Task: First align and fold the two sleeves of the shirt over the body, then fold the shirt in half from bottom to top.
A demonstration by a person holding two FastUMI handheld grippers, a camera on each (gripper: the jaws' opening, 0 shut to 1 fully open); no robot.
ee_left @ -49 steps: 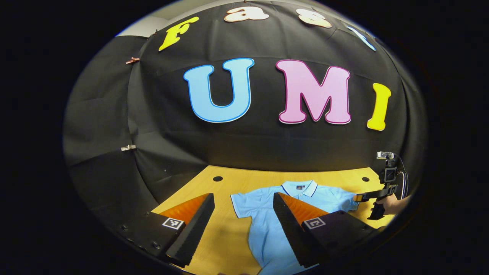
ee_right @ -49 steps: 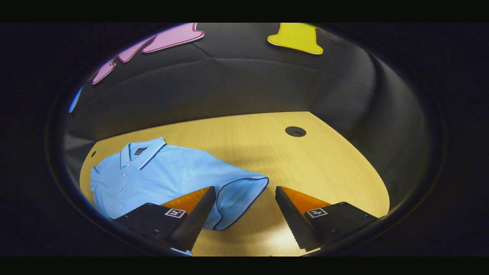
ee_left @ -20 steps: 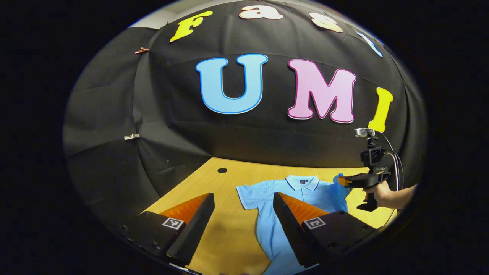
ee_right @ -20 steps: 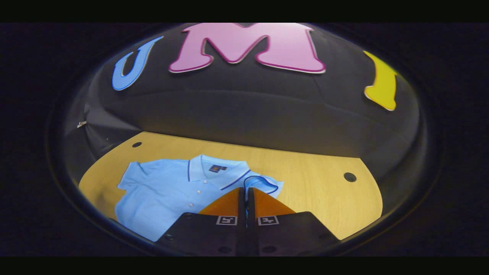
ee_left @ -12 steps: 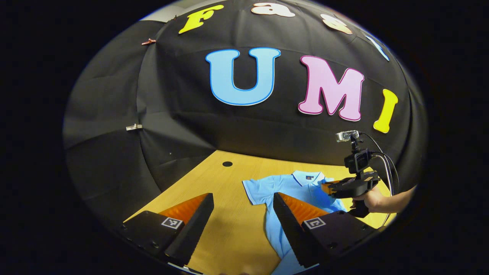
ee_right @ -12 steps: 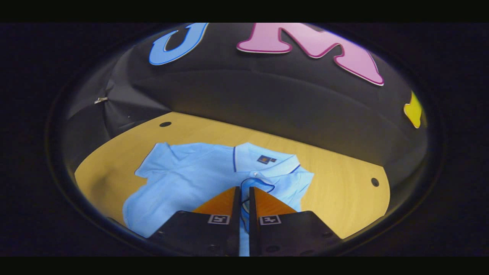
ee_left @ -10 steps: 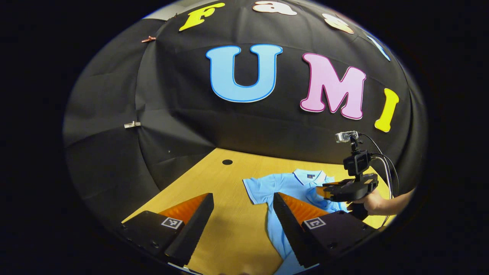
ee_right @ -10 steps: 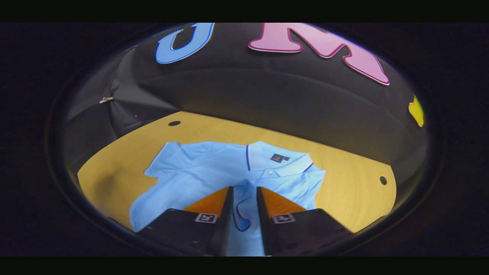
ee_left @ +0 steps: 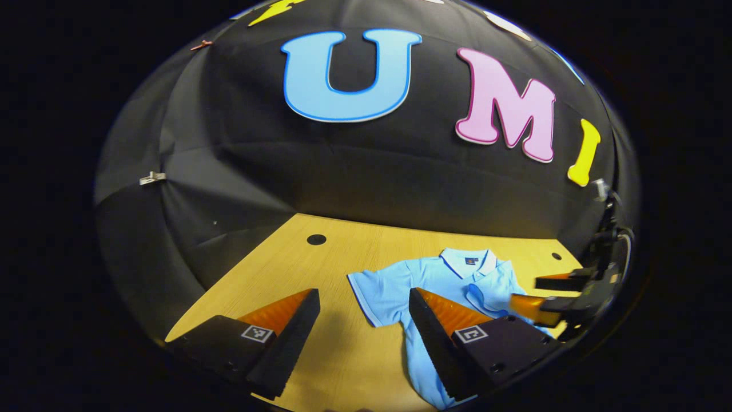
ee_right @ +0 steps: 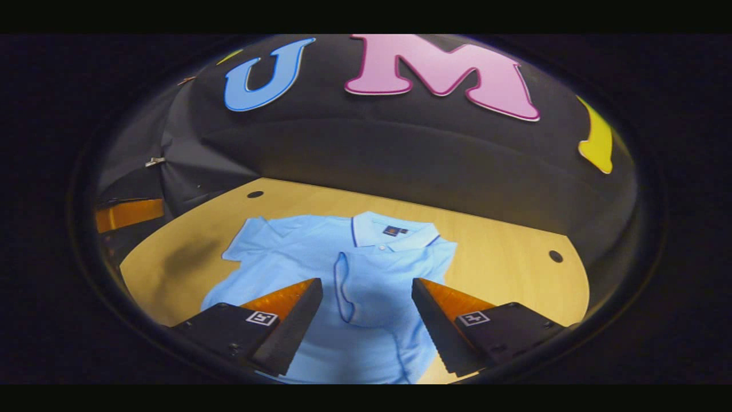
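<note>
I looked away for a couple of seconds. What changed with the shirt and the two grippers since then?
The right gripper pinched the right sleeve, carried it across onto the shirt body, then opened and let it go; it now lies folded on the chest. The left gripper stayed open, and the left sleeve is still spread on the table.

- Light blue short-sleeved polo shirt: dark navy piping along the collar edge and the sleeve cuff; a small dark tag inside the collar.
- Yellowish wooden table: fine pale grain, with round black holes at 10 and 3 o'clock of the shirt.
</note>
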